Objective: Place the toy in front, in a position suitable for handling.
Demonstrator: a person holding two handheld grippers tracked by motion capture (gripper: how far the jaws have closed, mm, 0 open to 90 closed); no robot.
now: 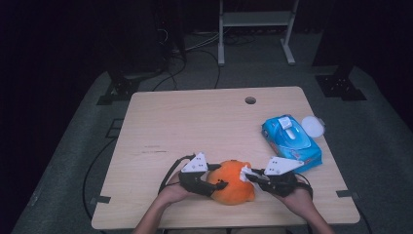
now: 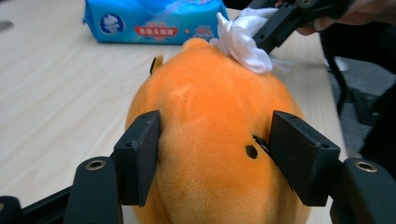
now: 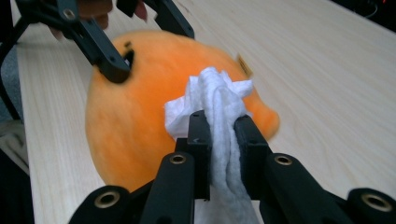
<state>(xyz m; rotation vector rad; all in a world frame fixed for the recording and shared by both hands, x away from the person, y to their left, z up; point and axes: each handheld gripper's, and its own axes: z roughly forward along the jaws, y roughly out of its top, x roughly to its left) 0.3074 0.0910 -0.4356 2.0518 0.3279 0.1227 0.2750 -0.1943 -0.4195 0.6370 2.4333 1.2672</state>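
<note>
Round orange plush toy [image 1: 233, 183]: near front edge of pale wooden table [image 1: 195, 126], clamped at its sides by left gripper [image 2: 212, 154]. Crumpled white wet wipe [image 3: 219, 112]: pinched in right gripper [image 3: 223, 135], touching toy's top. Blue wipes pack [image 1: 291, 142]: well apart, right side.

A blue wipes pack [image 1: 291, 137] lies beside a white lid [image 1: 312, 126].

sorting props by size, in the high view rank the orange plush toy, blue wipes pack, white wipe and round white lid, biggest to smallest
1. blue wipes pack
2. orange plush toy, close behind
3. round white lid
4. white wipe, partly hidden in the right gripper, so unsure against the lid
</note>
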